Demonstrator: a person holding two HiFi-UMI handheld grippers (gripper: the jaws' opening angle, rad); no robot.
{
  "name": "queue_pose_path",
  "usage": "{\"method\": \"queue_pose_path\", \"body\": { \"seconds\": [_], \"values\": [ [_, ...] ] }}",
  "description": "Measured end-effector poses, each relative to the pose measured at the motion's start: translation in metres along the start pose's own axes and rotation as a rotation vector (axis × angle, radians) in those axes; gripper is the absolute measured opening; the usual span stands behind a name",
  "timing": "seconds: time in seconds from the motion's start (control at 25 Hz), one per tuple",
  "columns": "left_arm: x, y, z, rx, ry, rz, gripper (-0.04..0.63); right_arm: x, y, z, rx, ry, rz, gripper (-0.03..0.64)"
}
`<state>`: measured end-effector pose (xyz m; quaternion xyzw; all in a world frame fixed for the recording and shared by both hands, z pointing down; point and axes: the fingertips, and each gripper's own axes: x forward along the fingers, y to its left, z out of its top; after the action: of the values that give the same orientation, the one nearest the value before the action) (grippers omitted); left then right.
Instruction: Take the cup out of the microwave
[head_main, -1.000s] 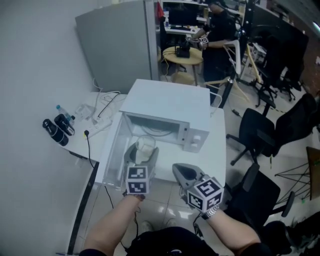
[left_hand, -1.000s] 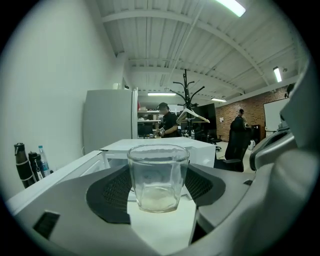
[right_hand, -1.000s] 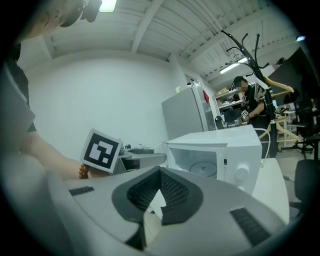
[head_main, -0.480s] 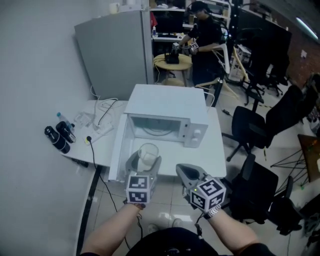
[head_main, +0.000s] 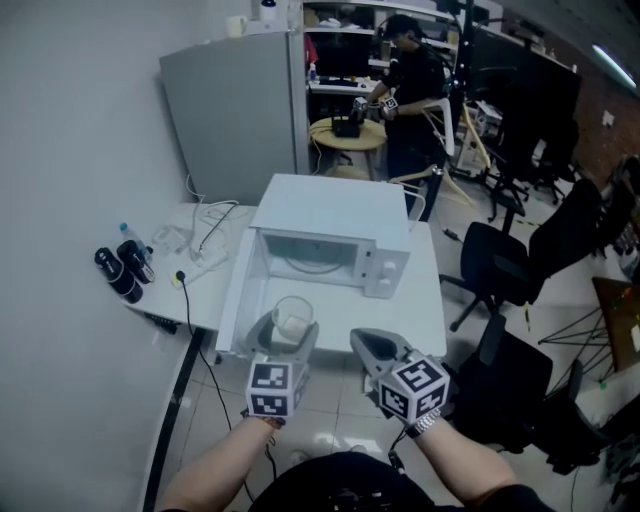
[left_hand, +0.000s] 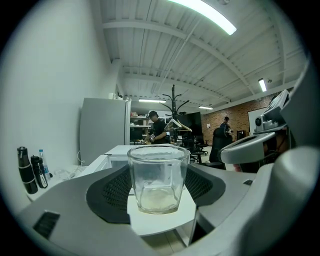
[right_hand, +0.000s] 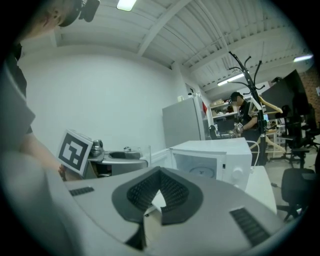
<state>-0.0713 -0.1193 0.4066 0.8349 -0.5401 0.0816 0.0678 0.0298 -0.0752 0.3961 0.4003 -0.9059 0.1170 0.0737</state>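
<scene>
A clear glass cup (head_main: 292, 319) stands upright between the jaws of my left gripper (head_main: 284, 334), which is shut on it. The cup is outside the white microwave (head_main: 335, 215), in front of its open cavity and just right of the door (head_main: 236, 300), which is swung out to the left. In the left gripper view the cup (left_hand: 158, 177) fills the middle and looks empty. My right gripper (head_main: 372, 347) hovers beside it to the right, shut with nothing held. In the right gripper view its pads (right_hand: 145, 192) meet, with the microwave (right_hand: 212, 157) ahead.
The microwave sits on a white table (head_main: 425, 305). Dark bottles (head_main: 122, 266) and cables (head_main: 205, 228) lie at its left end. A grey cabinet (head_main: 235, 100) stands behind. Black office chairs (head_main: 505, 265) are at the right. A person (head_main: 408, 75) works at a round table (head_main: 348, 133) behind.
My left gripper has drawn back from the microwave toward me with the cup in it. The right gripper has barely moved.
</scene>
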Motion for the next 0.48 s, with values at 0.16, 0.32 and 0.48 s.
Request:
{"method": "queue_pose_path", "body": {
  "seconds": [0.16, 0.32, 0.48],
  "values": [
    [-0.003, -0.005, 0.003, 0.000, -0.005, 0.014, 0.328, -0.005, -0.001, 0.001, -0.007, -0.003, 0.012, 0.006],
    [-0.004, -0.011, 0.004, -0.001, -0.006, 0.022, 0.328, -0.009, -0.003, -0.001, -0.003, -0.004, 0.020, 0.006],
    [-0.003, -0.016, 0.005, 0.004, -0.007, 0.023, 0.328, -0.013, -0.006, -0.003, -0.003, -0.006, 0.022, 0.006]
  ]
}}
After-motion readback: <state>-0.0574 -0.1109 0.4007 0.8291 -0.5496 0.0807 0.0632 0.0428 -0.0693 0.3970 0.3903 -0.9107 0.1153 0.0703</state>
